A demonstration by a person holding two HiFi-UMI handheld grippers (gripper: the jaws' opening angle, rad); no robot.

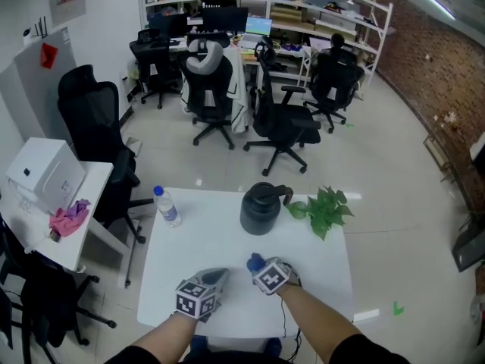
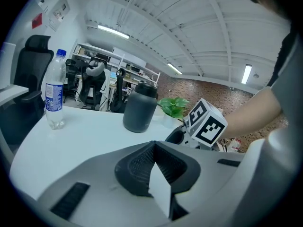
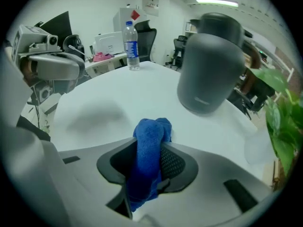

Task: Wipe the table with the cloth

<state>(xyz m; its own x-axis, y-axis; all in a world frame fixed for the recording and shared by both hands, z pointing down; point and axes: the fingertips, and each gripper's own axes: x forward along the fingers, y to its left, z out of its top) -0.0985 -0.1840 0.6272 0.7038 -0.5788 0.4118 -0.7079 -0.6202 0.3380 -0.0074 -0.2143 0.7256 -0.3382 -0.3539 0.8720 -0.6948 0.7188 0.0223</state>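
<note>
A blue cloth [image 1: 255, 262] [image 3: 149, 143] is bunched up between the jaws of my right gripper [image 1: 260, 266] [image 3: 149, 162], which is shut on it. The cloth's front end pokes out past the fingertips, low over the white table [image 1: 204, 237] near its front edge. My left gripper [image 1: 216, 275] [image 2: 154, 148] rests just to the left, its jaws meeting at the tips with nothing between them. The right gripper's marker cube [image 2: 206, 123] shows in the left gripper view, and the left gripper's body [image 3: 49, 65] shows in the right gripper view.
A dark lidded jug [image 1: 261, 207] [image 3: 210, 65] stands at the table's back middle, with a small green plant [image 1: 326, 209] [image 2: 174, 107] to its right. A water bottle [image 1: 167, 205] [image 2: 55, 91] stands at the back left. Office chairs [image 1: 98, 127] and a side desk [image 1: 53, 203] surround the table.
</note>
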